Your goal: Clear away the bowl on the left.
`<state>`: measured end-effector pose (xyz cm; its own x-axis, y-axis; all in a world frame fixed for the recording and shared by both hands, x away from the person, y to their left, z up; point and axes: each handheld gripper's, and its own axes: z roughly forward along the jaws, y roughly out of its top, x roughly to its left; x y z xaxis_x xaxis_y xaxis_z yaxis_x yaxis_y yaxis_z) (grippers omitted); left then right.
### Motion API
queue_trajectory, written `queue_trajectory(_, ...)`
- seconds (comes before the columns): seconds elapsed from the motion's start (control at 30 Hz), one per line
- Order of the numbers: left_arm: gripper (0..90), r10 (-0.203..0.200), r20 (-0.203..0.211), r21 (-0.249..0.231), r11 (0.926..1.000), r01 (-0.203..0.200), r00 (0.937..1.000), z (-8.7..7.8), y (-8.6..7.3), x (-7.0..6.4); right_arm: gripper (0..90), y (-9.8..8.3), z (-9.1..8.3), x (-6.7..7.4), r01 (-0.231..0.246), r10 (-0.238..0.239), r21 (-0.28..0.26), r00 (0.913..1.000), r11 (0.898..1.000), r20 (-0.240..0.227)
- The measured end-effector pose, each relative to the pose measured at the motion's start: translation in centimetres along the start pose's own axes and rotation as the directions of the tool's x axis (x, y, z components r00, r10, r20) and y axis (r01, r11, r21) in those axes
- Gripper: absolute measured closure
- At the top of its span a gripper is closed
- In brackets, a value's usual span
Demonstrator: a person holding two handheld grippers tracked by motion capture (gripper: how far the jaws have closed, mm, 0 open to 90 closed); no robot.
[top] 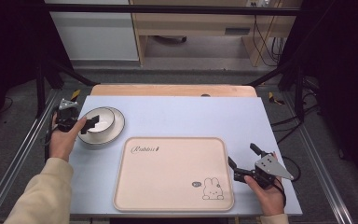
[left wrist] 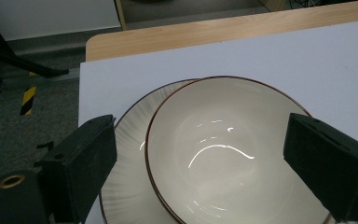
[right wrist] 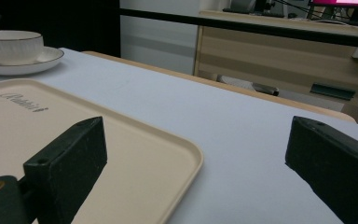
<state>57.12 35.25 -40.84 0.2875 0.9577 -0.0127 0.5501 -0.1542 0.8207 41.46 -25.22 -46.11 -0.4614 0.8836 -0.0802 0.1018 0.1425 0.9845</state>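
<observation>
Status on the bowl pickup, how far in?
Early. Nothing looks moved: the bowl sits on its plate, and the tray is bare. In hand: left gripper open over the bowl, not gripping. Right gripper open by the tray's edge. Left: grasp and lift.

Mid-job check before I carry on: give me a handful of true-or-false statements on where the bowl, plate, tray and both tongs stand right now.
1. The bowl sits on the plate. True.
2. The left tongs are shut on the bowl's rim. False: the jaws stand wide open on either side of the bowl, and no contact is visible in the left gripper view.
3. The tray carries the bowl. False: the tray is bare; the bowl and plate stand on the table beyond the tray's far left corner.
4. The right tongs are open at the tray's right edge. True.
5. The right tongs hold a cup. False: nothing is between their jaws.
</observation>
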Motion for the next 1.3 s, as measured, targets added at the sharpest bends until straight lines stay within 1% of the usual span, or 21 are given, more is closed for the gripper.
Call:
queue_trajectory(0.1,11.3,-0.006,-0.013,0.013,0.9999,0.006,0.9999,0.4,-0.1,0.2,5.3,0.0,0.0,0.1,0.002,-0.002,-0.002,1.0,1.0,-0.003)
queue_trajectory(0.17,12.9,-0.006,-0.012,0.019,0.9998,0.006,0.9999,0.4,-0.2,0.2,5.3,0.0,0.1,0.2,0.002,-0.001,0.004,1.0,1.0,-0.004)
queue_trajectory(0.2,13.8,-0.004,-0.026,0.024,0.9997,0.004,0.9996,0.3,-0.2,0.2,5.4,-0.1,0.1,0.2,0.003,-0.003,0.006,1.0,1.0,-0.004)
queue_trajectory(0.33,16.2,-0.009,-0.026,0.016,0.9998,0.009,0.9996,-0.2,-0.4,0.3,5.4,0.0,0.1,0.2,0.003,-0.003,0.005,1.0,1.0,-0.001)
queue_trajectory(0.37,16.7,-0.019,-0.025,0.018,0.9997,0.02,0.9995,-0.2,-0.6,0.4,5.4,-0.1,0.1,0.2,0.003,-0.003,0.005,1.0,1.0,0.0)
queue_trajectory(0.47,18.0,-0.031,-0.03,0.021,0.9993,0.032,0.9991,-0.3,-0.8,0.8,5.5,-0.1,0.1,0.2,0.006,-0.006,0.012,1.0,1.0,0.002)
queue_trajectory(0.6,22.9,-0.049,-0.038,0.012,0.9987,0.049,0.9981,-0.4,-0.7,1.4,5.6,-0.1,0.1,0.2,0.006,-0.006,0.009,1.0,1.0,0.002)
queue_trajectory(0.73,28.3,-0.064,-0.053,0.022,0.9976,0.065,0.9965,-0.4,-0.6,1.7,5.6,-0.1,0.1,0.2,0.009,-0.009,0.012,1.0,1.0,0.0)
queue_trajectory(0.8,31.1,-0.082,-0.054,0.024,0.9963,0.083,0.9952,-0.3,-0.6,1.8,5.6,-0.1,0.2,0.2,0.011,-0.011,0.015,0.9999,1.0,-0.002)
queue_trajectory(0.87,33.0,-0.078,-0.059,0.032,0.9963,0.08,0.9952,-0.1,-0.7,1.9,5.6,-0.2,0.2,0.3,0.009,-0.009,0.018,1.0,1.0,-0.004)
queue_trajectory(0.93,34.2,-0.083,-0.067,0.045,0.9953,0.086,0.9943,0.0,-0.8,2.0,5.6,-0.1,0.2,0.3,0.015,-0.015,0.017,0.9999,1.0,-0.003)
queue_trajectory(1.0,35.8,-0.093,-0.06,0.046,0.9943,0.096,0.9938,0.1,-0.8,2.0,5.6,-0.1,0.1,0.3,0.014,-0.014,0.015,0.9999,1.0,-0.001)
queue_trajectory(1.1,37.4,-0.085,-0.064,0.054,0.9946,0.089,0.9943,0.2,-0.9,1.9,5.6,-0.1,0.0,0.2,0.009,-0.009,0.014,1.0,1.0,0.001)
queue_trajectory(1.2,38.5,-0.096,-0.069,0.06,0.9932,0.1,0.993,0.3,-0.9,1.8,5.6,-0.1,0.0,0.2,0.008,-0.008,0.011,1.0,1.0,0.002)
queue_trajectory(1.23,39.1,-0.105,-0.068,0.058,0.9923,0.109,0.9921,0.4,-0.9,1.8,5.6,-0.1,0.0,0.2,0.006,-0.006,0.01,1.0,1.0,0.003)
queue_trajectory(1.3,40.4,-0.109,-0.066,0.062,0.9916,0.113,0.9919,0.6,-0.9,1.9,5.6,-0.1,0.0,0.2,0.003,-0.003,0.012,1.0,1.0,0.002)
